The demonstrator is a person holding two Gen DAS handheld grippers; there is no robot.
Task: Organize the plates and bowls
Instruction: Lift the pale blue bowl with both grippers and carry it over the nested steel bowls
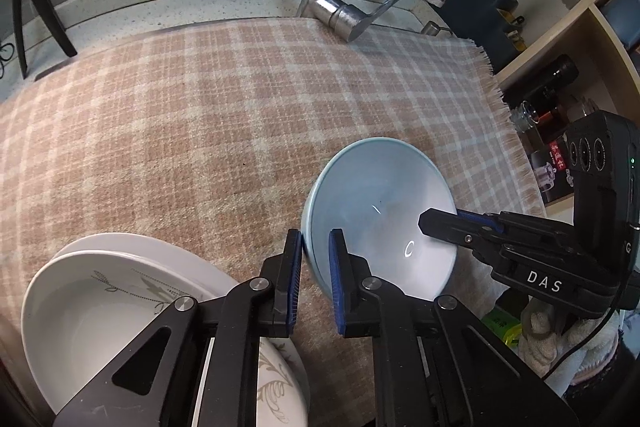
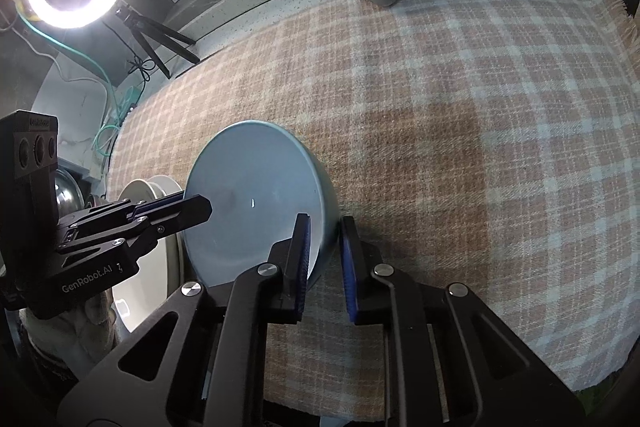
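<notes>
Pale blue bowl, on checked cloth: left gripper and right gripper each pinch opposite rims, likely for steady two-handed carrying toward white plates stacked left.

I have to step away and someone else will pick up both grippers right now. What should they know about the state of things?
Left gripper: shut on the rim of the light blue bowl, on the side nearest the white dishes.
Right gripper: shut on the opposite rim of the same bowl.
The bowl is tilted, held from both sides over the checked cloth.
The white plates sit stacked at the cloth's edge, to the left of the bowl; the top one has a leaf pattern.
Done: plates stacked, bowl gripped.
Left: carry the bowl to its place, probably by the stack, and release.
</notes>
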